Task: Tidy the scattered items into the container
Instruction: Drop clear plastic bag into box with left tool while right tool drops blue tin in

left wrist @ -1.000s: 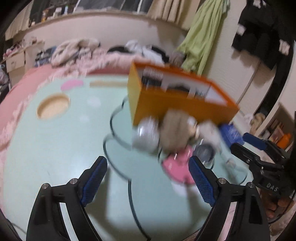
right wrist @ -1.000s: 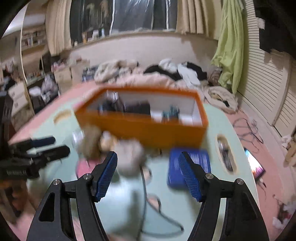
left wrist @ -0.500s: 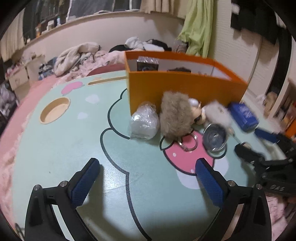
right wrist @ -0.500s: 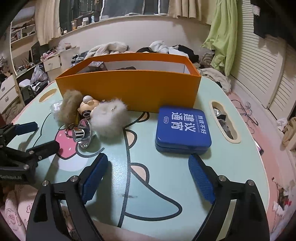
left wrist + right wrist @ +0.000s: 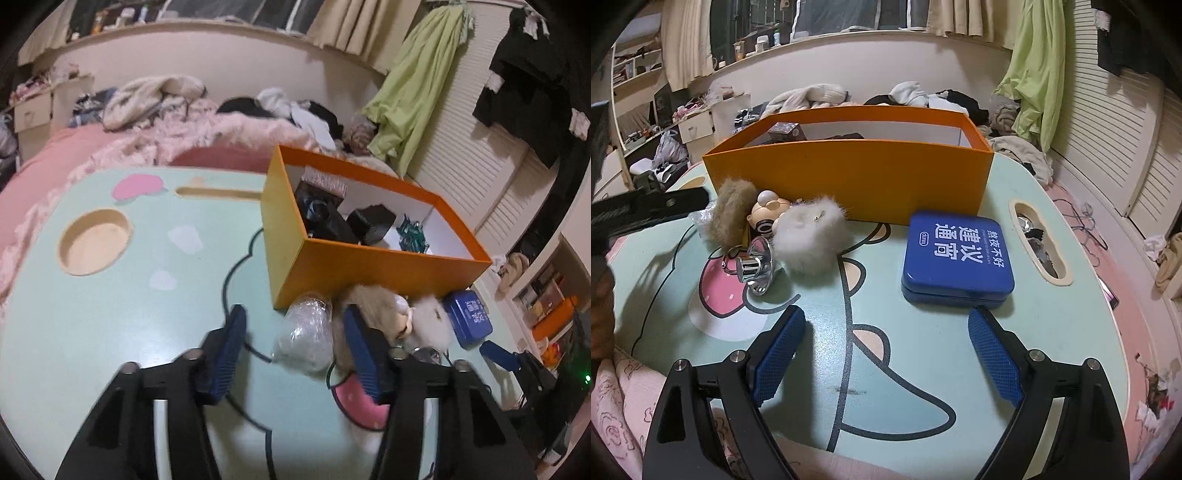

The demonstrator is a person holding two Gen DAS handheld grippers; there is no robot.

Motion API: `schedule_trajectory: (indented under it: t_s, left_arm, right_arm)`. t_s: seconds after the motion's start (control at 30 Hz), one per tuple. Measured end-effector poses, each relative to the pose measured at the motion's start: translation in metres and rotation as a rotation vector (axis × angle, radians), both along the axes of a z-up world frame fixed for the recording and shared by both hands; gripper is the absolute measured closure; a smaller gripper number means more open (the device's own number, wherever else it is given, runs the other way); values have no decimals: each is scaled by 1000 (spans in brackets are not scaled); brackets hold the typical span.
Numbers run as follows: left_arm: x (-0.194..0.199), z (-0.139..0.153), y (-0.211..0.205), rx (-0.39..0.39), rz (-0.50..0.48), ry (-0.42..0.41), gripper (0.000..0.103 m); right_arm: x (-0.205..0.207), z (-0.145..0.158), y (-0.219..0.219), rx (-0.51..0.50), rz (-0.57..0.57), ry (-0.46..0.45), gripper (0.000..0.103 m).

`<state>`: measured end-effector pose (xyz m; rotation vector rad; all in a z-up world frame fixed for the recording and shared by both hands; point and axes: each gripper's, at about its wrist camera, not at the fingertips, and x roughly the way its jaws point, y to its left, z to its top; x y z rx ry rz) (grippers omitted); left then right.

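Note:
An orange box (image 5: 369, 264) (image 5: 849, 177) stands on the mint cartoon table (image 5: 110, 314) and holds several dark items. In front of it lie a clear plastic wad (image 5: 306, 334), a brown fur pompom (image 5: 729, 212), a small doll head (image 5: 768, 214), a white fur pompom (image 5: 809, 236), a chrome funnel-shaped piece (image 5: 757, 267) and a blue tin (image 5: 956, 254). My left gripper (image 5: 295, 350) is open, its fingers on either side of the plastic wad. My right gripper (image 5: 886, 350) is open and empty, just short of the blue tin.
The table has a round recess (image 5: 94, 242) at the left and a slot (image 5: 1038, 243) with clutter at the right. A bed with piled clothes (image 5: 184, 110) lies behind. A green cloth (image 5: 1034, 74) hangs on the louvred doors.
My left gripper has moved forward and right over the plastic wad and its jaws have narrowed. My right gripper has stayed open near the blue tin, moving slightly closer.

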<state>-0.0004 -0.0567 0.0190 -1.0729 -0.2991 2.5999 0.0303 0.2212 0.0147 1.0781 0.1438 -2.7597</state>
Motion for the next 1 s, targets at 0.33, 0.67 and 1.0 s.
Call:
schedule_trajectory:
  t_s: [0.33,0.67,1.0]
  left_arm:
    - [12,-4,8,-47,5,36,74]
    - [57,6,-5,-59,57,139,74]
    - [58,7,-1,-71,47,150,74]
  right_arm:
    - [0,0,0,-1,0,1,13]
    - [3,9,34,-191,-94,42,13]
    - [-39,20,40,-118,-175,-18,13]
